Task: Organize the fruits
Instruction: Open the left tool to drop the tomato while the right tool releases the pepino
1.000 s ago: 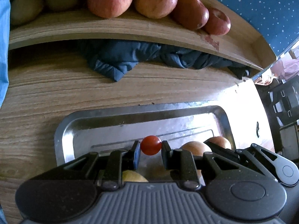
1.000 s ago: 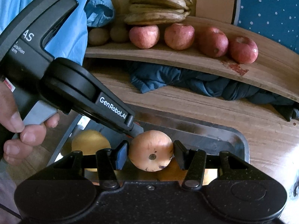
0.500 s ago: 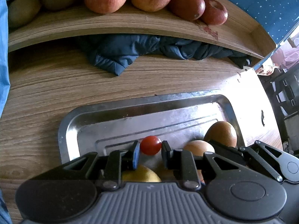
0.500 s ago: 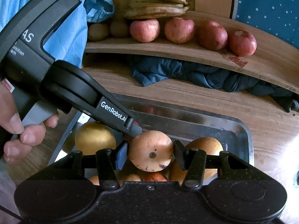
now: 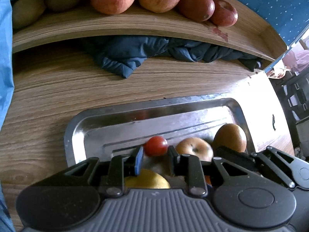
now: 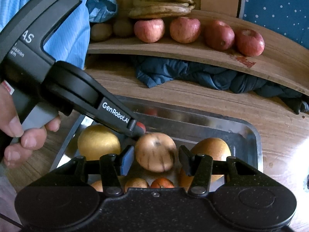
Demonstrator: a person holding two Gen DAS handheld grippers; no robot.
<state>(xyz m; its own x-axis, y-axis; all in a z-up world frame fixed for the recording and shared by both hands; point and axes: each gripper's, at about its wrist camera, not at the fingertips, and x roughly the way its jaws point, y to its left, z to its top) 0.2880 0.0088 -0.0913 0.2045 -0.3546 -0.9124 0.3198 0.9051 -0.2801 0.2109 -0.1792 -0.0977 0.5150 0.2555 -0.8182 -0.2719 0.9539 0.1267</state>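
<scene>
A steel tray (image 5: 77, 133) (image 6: 253, 135) lies on the wooden table. My left gripper (image 5: 155, 155) has opened a little; the small red tomato (image 5: 156, 146) (image 6: 141, 125) sits between its fingertips with gaps on both sides. My right gripper (image 6: 156, 159) is open, with a pale spotted apple (image 6: 155, 151) (image 5: 194, 148) loose between its fingers, rolled so its stem end faces up. A yellow pear (image 6: 98, 142) (image 5: 146, 179) and a brown pear (image 6: 210, 150) (image 5: 229, 137) lie in the tray, with small fruits (image 6: 162, 182) at its near edge.
A wooden shelf (image 6: 193, 52) at the back holds several red apples (image 6: 184, 30), kiwis (image 6: 101, 31) and bananas (image 6: 162, 2). A dark blue cloth (image 6: 193, 73) is stuffed under it. The person's hand (image 6: 19, 135) holds the left gripper.
Both grippers lowered toward the tray and their jaws opened. The tomato and the pale apple came free of the fingers; the apple rolled over.
</scene>
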